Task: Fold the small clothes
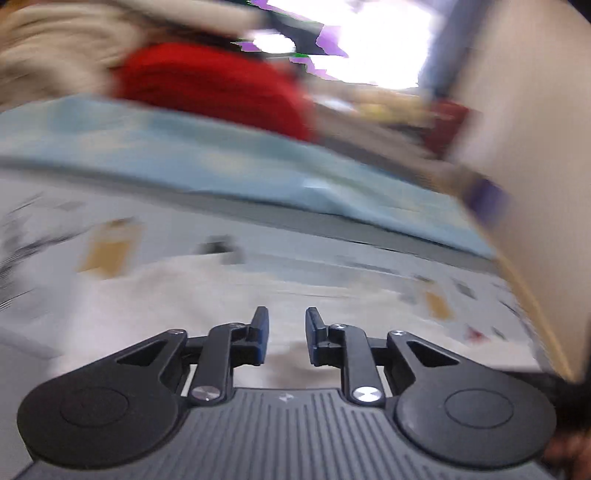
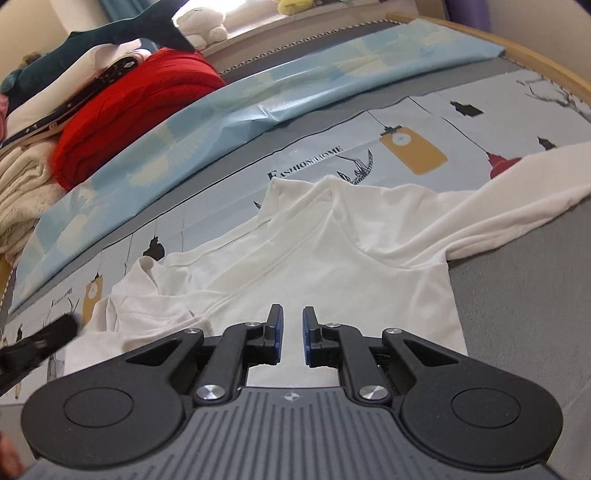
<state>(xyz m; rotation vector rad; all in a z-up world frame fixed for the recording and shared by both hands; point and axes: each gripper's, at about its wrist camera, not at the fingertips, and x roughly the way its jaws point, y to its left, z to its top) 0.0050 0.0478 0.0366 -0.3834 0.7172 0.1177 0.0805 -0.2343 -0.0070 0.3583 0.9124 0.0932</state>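
Note:
A white long-sleeved top [image 2: 303, 251] lies spread on the printed bed cover [image 2: 461, 122], its collar pointing away and one sleeve [image 2: 517, 195] stretched to the right. My right gripper [image 2: 293, 321] hovers over the top's near hem, jaws a narrow gap apart with nothing pinched between them. The left wrist view is heavily blurred. There my left gripper [image 1: 287, 321] is open and empty above pale white cloth [image 1: 207, 295]. A dark blurred shape [image 2: 37, 343] at the left edge of the right wrist view looks like the left gripper, beside the top's left sleeve.
A folded red blanket [image 2: 129, 110] and a pile of cream and dark clothes [image 2: 74, 55] sit at the far left. A light blue sheet [image 2: 258, 103] runs across the bed behind the top. A wooden bed rail [image 2: 535, 55] borders the right, and plush toys [image 2: 199, 22] stand beyond.

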